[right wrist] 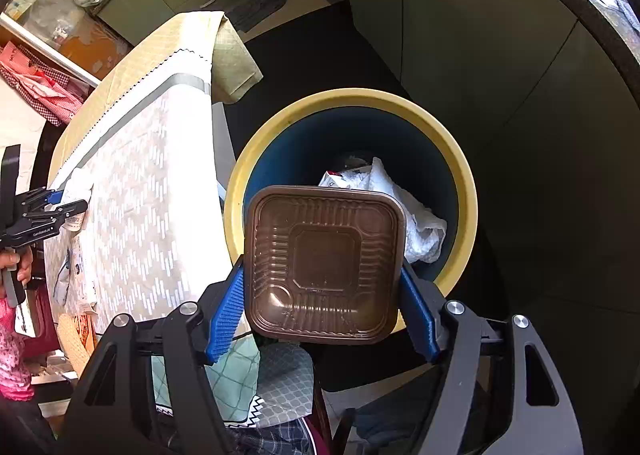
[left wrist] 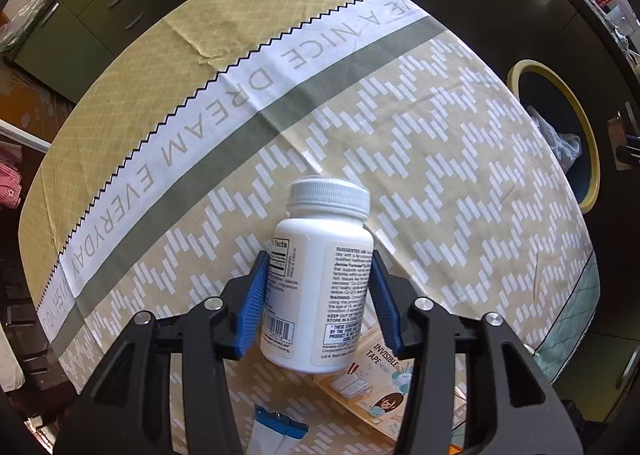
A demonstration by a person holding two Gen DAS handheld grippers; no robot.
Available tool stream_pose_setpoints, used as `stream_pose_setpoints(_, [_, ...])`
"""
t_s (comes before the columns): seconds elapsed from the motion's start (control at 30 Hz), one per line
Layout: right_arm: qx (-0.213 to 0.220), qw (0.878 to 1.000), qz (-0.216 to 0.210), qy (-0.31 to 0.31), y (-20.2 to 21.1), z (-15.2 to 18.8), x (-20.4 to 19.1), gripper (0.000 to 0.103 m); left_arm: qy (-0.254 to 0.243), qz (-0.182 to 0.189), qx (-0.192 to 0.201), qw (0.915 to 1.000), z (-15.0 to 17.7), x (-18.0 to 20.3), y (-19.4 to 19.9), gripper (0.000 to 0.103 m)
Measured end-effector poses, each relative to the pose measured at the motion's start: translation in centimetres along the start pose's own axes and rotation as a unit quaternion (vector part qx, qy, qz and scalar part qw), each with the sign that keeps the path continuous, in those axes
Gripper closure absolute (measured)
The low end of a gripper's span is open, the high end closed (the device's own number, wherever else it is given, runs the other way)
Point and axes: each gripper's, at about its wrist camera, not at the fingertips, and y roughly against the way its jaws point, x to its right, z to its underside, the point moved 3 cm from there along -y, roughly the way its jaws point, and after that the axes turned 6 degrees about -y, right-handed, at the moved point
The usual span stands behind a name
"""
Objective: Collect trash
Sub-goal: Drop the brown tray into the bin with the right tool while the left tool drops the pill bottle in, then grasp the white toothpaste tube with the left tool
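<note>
My left gripper point(left wrist: 318, 263) is shut on a white pill bottle point(left wrist: 320, 279) with a grey ribbed cap, held above the patterned tablecloth point(left wrist: 440, 183). My right gripper point(right wrist: 322, 275) is shut on a brown square plastic tray point(right wrist: 324, 263) and holds it over the mouth of a blue bin with a yellow rim point(right wrist: 468, 191). Crumpled white wrappers point(right wrist: 416, 215) lie inside the bin. The bin also shows in the left wrist view point(left wrist: 588, 143), beyond the table's right edge. The left gripper also shows in the right wrist view point(right wrist: 68, 211), at the table's left side.
An "Invisible Tape" card point(left wrist: 384, 383) and a blue-and-white wrapper point(left wrist: 280, 431) lie on the table under the left gripper. Green drawers point(left wrist: 104, 7) stand beyond the table. Dark cabinet fronts point(right wrist: 500, 75) stand behind the bin. Folded cloths point(right wrist: 272, 387) lie below the right gripper.
</note>
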Motion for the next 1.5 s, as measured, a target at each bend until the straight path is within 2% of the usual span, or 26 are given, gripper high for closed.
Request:
stream_pose_setpoints(0.27, [0.002, 1.0, 0.016, -0.027, -1.2, -1.5, 1.5, 0.031, 0.005, -0.004, 0.051, 0.9987, 1.0, -0.2, 4.6, 0.056])
stream_pose_setpoints(0.4, [0.011, 0.999, 0.001, -0.045, -0.9, -1.9, 2.7, 0.029, -0.009, 0.001, 0.069, 0.9976, 1.0, 1.8, 6.9, 0.056])
stream_pose_setpoints(0.57, [0.041, 0.997, -0.038, -0.054, 1.9, -0.7, 4.2, 0.029, -0.046, 0.02, 0.08, 0.9955, -0.4, 5.9, 8.2, 0.056])
stream_pose_setpoints(0.73, [0.087, 0.993, -0.053, -0.064, 5.8, 3.2, 7.4, 0.029, -0.101, 0.045, 0.082, 0.9905, -3.1, 12.8, 8.1, 0.056])
stream_pose_setpoints(0.87, [0.13, 0.986, -0.036, -0.094, 8.5, 7.8, 12.1, 0.027, -0.141, 0.057, 0.081, 0.985, -6.1, 18.4, 7.4, 0.056])
stream_pose_setpoints(0.97, [0.142, 0.981, -0.027, -0.129, 9.2, 11.8, 16.1, 0.027, -0.157, 0.07, 0.073, 0.9825, -8.8, 22.0, 5.9, 0.056])
stream_pose_setpoints(1.1, [0.137, 0.974, -0.028, -0.178, 8.1, 16.6, 20.8, 0.026, -0.162, 0.079, 0.059, 0.9818, -12.5, 25.8, 2.5, 0.056])
stream_pose_setpoints(1.2, [0.129, 0.968, -0.04, -0.212, 6.9, 19.7, 23.5, 0.026, -0.157, 0.076, 0.052, 0.9834, -14.7, 27.5, -0.5, 0.056])
stream_pose_setpoints(1.3, [0.123, 0.963, -0.049, -0.235, 5.6, 21.5, 25.1, 0.026, -0.143, 0.07, 0.048, 0.9861, -16.2, 28.2, -2.5, 0.042])
stream_pose_setpoints(1.4, [0.122, 0.96, -0.053, -0.245, 5.2, 21.8, 25.9, 0.026, -0.138, 0.061, 0.055, 0.9871, -16.6, 27.9, -2.4, 0.039])
stream_pose_setpoints(1.5, [0.129, 0.962, -0.049, -0.237, 5.4, 21.3, 25.2, 0.026, -0.145, 0.056, 0.072, 0.9853, -15.5, 27.1, -0.2, 0.039])
